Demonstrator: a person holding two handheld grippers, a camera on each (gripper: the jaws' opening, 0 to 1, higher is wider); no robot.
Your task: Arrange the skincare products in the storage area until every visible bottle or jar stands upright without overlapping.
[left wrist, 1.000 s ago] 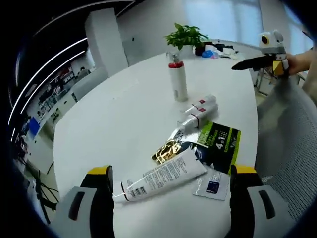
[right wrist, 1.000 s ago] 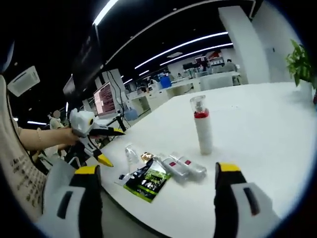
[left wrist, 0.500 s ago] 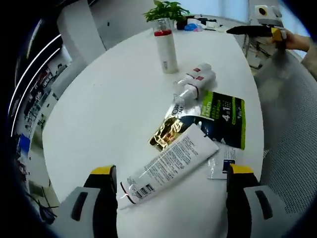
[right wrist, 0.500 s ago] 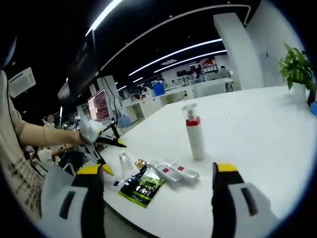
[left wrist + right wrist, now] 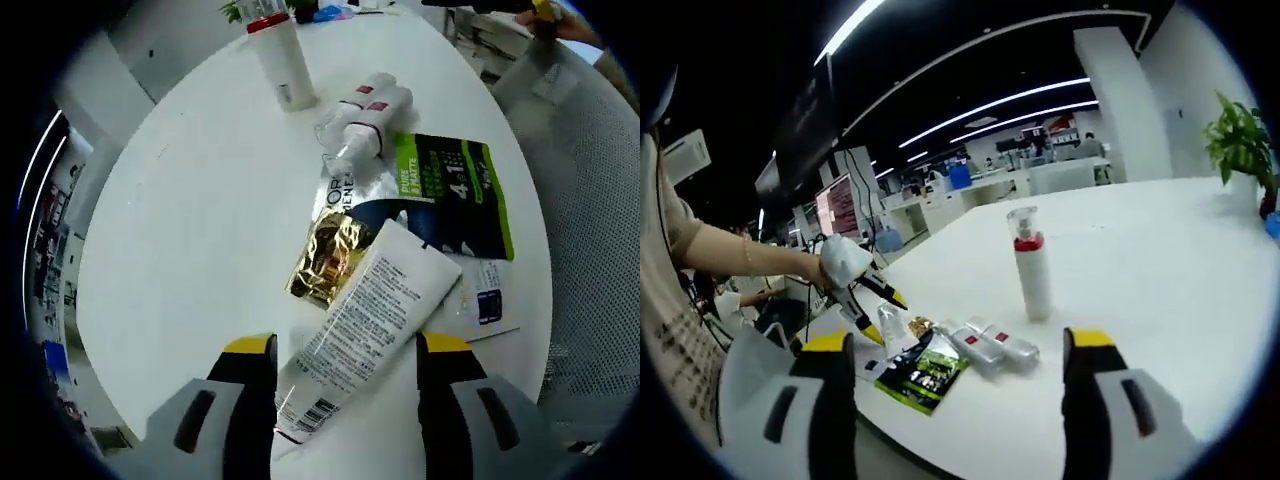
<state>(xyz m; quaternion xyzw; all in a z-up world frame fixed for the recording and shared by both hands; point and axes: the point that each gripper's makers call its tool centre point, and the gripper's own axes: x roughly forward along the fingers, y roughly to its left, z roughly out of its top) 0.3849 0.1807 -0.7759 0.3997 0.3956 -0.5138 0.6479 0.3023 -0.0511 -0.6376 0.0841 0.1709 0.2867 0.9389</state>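
Our left gripper (image 5: 345,372), jaws apart, straddles the glossy flat white tube (image 5: 362,325); right gripper (image 5: 958,350) jaws apart, holding nothing; tube's cap end hidden.

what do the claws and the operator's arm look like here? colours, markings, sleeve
Left claw and right claw: pale grey moulded jaws with dark oval slots and yellow-capped tips. Seen from the right gripper view, the left claw has a white body. The person wears a short beige sleeve and a printed top.
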